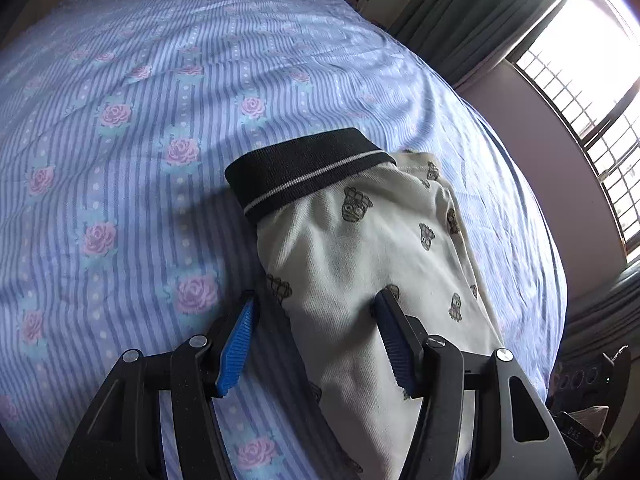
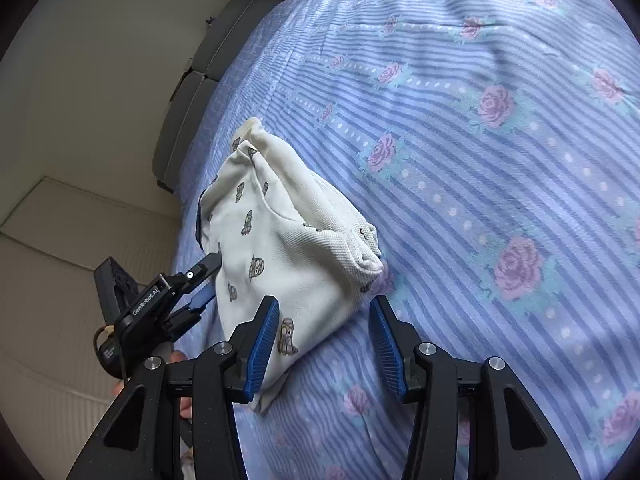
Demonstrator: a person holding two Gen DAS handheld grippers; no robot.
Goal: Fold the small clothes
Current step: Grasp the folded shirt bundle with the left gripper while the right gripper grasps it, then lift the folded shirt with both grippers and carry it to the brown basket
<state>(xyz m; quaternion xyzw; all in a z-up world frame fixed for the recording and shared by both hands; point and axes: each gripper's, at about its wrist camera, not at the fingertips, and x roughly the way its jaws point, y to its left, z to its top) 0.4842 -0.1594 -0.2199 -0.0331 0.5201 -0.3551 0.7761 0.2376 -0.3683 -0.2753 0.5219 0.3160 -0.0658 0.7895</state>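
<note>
A small cream garment (image 1: 360,248) with little printed figures and a black waistband (image 1: 304,168) lies folded on the striped floral bedsheet (image 1: 120,120). My left gripper (image 1: 316,308) is open, straddling the garment's near left edge, its right finger pressing on the cloth. In the right wrist view the same garment (image 2: 280,232) lies bunched, and my right gripper (image 2: 324,312) is open with its jaws around the garment's near corner. The left gripper (image 2: 200,280) shows there at the garment's left side.
The bed's dark headboard (image 2: 208,52) and a white wall lie beyond the garment. A barred window (image 1: 580,72) with grey curtains (image 1: 460,20) is to the right of the bed. The sheet (image 2: 480,160) stretches wide around the garment.
</note>
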